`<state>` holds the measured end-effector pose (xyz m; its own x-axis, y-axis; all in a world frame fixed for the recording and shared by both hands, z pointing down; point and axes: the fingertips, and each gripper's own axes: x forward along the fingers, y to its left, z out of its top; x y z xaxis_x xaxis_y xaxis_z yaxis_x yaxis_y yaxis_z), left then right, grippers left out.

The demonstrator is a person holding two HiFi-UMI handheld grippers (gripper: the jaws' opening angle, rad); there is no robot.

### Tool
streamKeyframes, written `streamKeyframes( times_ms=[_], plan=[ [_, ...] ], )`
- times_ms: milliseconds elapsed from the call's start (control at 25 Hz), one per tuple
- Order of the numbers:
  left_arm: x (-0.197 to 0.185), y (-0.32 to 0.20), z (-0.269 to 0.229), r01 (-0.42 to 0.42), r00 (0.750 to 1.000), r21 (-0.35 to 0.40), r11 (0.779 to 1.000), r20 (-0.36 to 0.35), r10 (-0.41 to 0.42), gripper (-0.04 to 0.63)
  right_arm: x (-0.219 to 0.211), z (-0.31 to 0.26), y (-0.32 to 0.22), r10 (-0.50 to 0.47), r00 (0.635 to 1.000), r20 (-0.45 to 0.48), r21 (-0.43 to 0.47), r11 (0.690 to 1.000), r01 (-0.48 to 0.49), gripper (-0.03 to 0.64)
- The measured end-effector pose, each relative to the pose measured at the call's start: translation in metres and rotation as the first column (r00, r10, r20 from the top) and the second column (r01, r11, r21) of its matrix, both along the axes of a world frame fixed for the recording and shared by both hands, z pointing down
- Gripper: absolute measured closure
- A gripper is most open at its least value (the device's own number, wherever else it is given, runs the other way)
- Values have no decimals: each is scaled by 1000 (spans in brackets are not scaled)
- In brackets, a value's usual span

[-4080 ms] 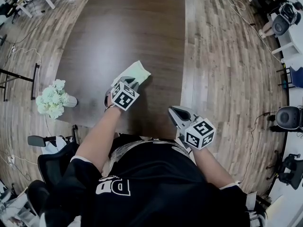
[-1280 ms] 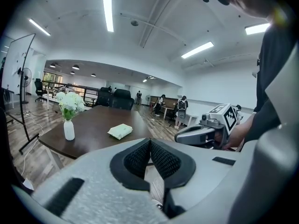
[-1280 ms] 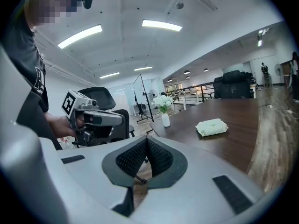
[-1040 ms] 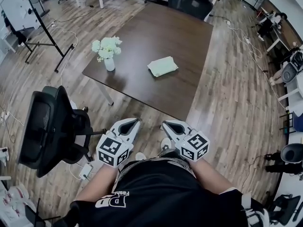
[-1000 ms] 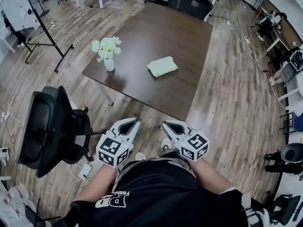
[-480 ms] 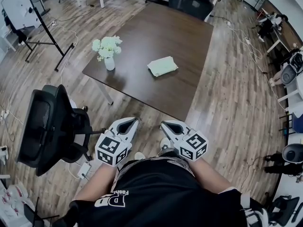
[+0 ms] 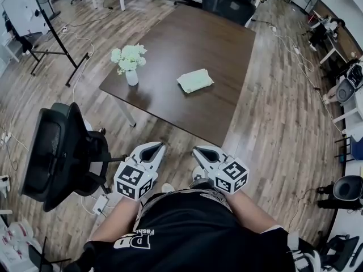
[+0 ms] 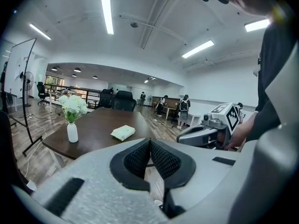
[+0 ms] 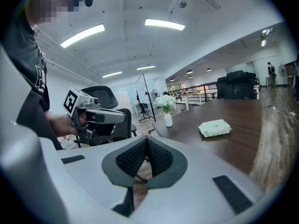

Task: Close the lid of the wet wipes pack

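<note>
Tongs, left: the left gripper (image 7: 162, 145) is pressing its jaws together pad to pad with nothing between them. The person is holding it low in front of the body, over the wooden floor (image 7: 272, 95), tips pointing toward the table (image 7: 187, 33).
Tongs, right: the right gripper (image 7: 196, 149) is likewise keeping its jaws closed and empty. It is hanging just beside the left gripper, short of the table's near corner.
Pack: the wet wipes pack (image 7: 195, 80) is lying flat on the near half of the table, well in from every edge and well apart from both grippers.
Pack axis: in the head view its long axis is running from lower left to upper right, skew to the table's two near edges. One short end is facing toward the table's left corner and the other toward its right edge.
Pack lid: it is showing too small in every view to tell how the flap is sitting.
Vase: the vase of white flowers (image 7: 131, 75) is standing upright by the table's left corner, well apart from the pack.
Chair: the black office chair (image 7: 62, 154) is standing on the floor to the left of the left gripper.
</note>
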<state>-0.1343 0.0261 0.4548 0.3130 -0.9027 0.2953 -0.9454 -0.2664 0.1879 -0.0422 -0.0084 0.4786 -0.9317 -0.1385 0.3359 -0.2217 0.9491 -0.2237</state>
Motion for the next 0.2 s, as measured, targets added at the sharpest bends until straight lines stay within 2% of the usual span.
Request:
streamKeyframes(
  times_ms=[200],
  plan=[
    [-2,0,1,2,1000,-4,1000,-1,-2,577,-2,4,0,-1,1000,-3,-16,1000,1,612]
  ],
)
